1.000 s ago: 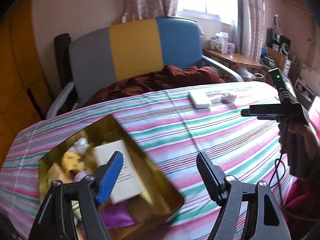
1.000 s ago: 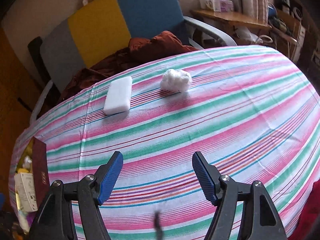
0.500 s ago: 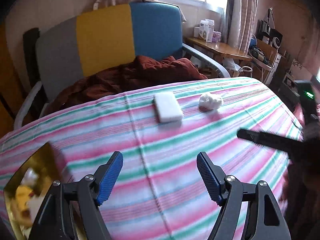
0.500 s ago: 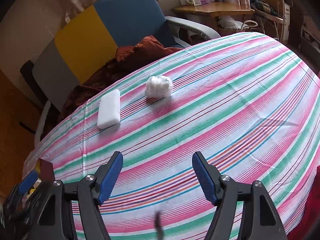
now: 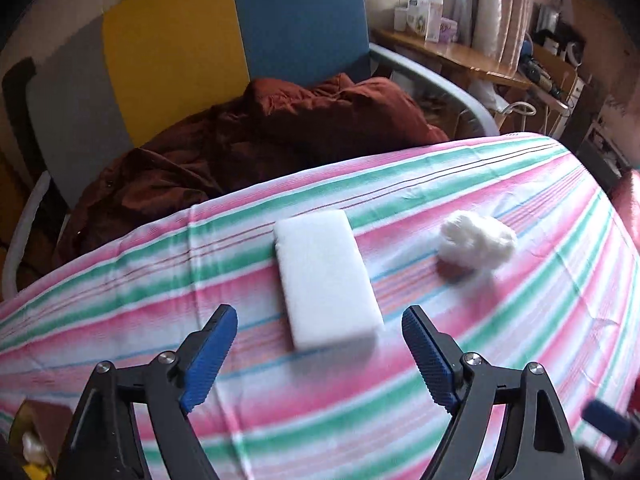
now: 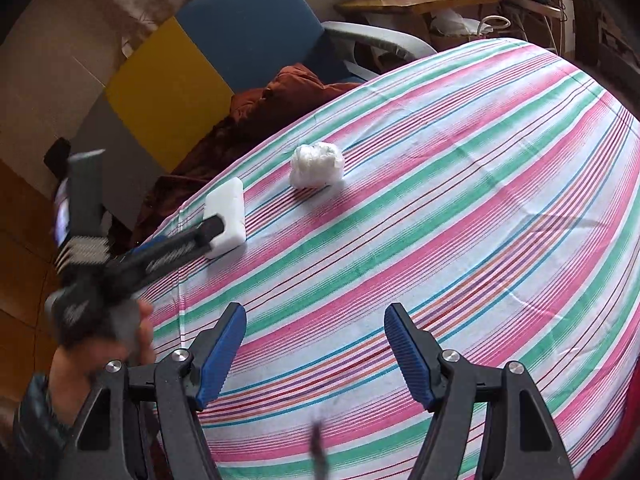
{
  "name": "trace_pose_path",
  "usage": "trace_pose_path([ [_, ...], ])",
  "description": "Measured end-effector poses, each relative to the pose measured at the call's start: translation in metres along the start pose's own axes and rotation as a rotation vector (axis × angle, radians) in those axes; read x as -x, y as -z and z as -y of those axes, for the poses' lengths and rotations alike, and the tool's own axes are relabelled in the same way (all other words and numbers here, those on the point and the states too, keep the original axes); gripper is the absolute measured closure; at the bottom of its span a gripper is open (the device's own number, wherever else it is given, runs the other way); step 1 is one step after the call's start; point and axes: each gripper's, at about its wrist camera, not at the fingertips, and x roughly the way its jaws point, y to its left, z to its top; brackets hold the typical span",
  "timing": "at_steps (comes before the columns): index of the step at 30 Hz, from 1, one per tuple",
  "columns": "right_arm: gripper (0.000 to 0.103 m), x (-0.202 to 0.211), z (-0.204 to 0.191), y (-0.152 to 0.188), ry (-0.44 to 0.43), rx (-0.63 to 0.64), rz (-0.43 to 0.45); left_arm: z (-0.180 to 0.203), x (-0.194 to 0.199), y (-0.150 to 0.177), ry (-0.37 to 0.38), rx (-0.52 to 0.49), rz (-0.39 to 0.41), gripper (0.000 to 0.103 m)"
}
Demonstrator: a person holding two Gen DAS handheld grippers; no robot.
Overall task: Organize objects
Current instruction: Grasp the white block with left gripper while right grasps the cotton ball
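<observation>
The left tool (image 5: 319,338) is hovering low over the striped tabletop (image 5: 500,320) with its blue-padded fingers (image 5: 210,356) spread wide and gripping nothing; straight ahead of it, lined up with the gap between the jaws and just beyond their tips, a white rectangular sponge block (image 5: 326,280) is lying flat with its long side running away from the tool. From the right wrist view one finger of this tool is reaching to the block's near end, though whether it is touching cannot be told. Ahead and to the right of the left tool, near the block but apart from it, a crumpled white plastic wad (image 5: 476,242) is sitting on the cloth. Behind and to the left of this tool, at the tabletop's near corner, a box (image 5: 36,432) with small items inside is just showing. The right tool (image 6: 316,340) is likewise gaping wide and empty, hanging above bare cloth with the wad well ahead of it and the block ahead and to its left. Beyond the tabletop a colour-block armchair (image 5: 240,40) is carrying a rumpled rust-brown garment (image 5: 280,128). As a judgement, the tidying looks partly done: some things are sitting in the box, while the block and the wad are both left to collect, the block apparently next.
</observation>
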Motion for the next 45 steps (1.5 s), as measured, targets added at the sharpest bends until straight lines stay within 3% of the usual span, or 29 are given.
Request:
trace_pose_path([
  [7, 0.030, -0.003, 0.001, 0.001, 0.009, 0.001, -0.010, -0.005, -0.042, -0.019, -0.001, 0.031, -0.057, 0.016],
  [8, 0.030, -0.004, 0.001, 0.001, 0.010, 0.002, -0.014, -0.006, -0.044, -0.020, -0.003, 0.036, -0.059, 0.021],
  [9, 0.030, -0.005, 0.001, 0.001, 0.012, 0.003, -0.016, -0.007, -0.047, -0.020, 0.003, 0.038, -0.067, 0.037],
  [10, 0.030, -0.005, 0.001, 0.001, 0.013, 0.004, -0.017, -0.007, -0.049, -0.019, 0.063, 0.043, -0.082, 0.045],
  [16, 0.030, -0.005, 0.002, 0.001, 0.018, 0.006, -0.015, -0.001, -0.024, 0.009, 0.075, 0.040, -0.056, 0.047],
  [28, 0.030, -0.004, 0.005, 0.001, 0.035, -0.011, -0.014, 0.019, 0.067, 0.142, 0.117, 0.076, -0.036, 0.047],
  [33, 0.030, -0.006, 0.000, -0.003, 0.021, -0.025, -0.040, 0.015, 0.088, 0.175, 0.150, 0.076, -0.033, 0.047],
  [37, 0.030, -0.010, -0.014, -0.027, 0.065, 0.035, -0.007, 0.010, 0.089, 0.188, 0.168, 0.064, -0.018, 0.047],
  [45, 0.030, -0.068, -0.029, -0.092, 0.164, 0.096, 0.001, 0.007, 0.089, 0.194, 0.202, 0.066, 0.008, 0.046],
])
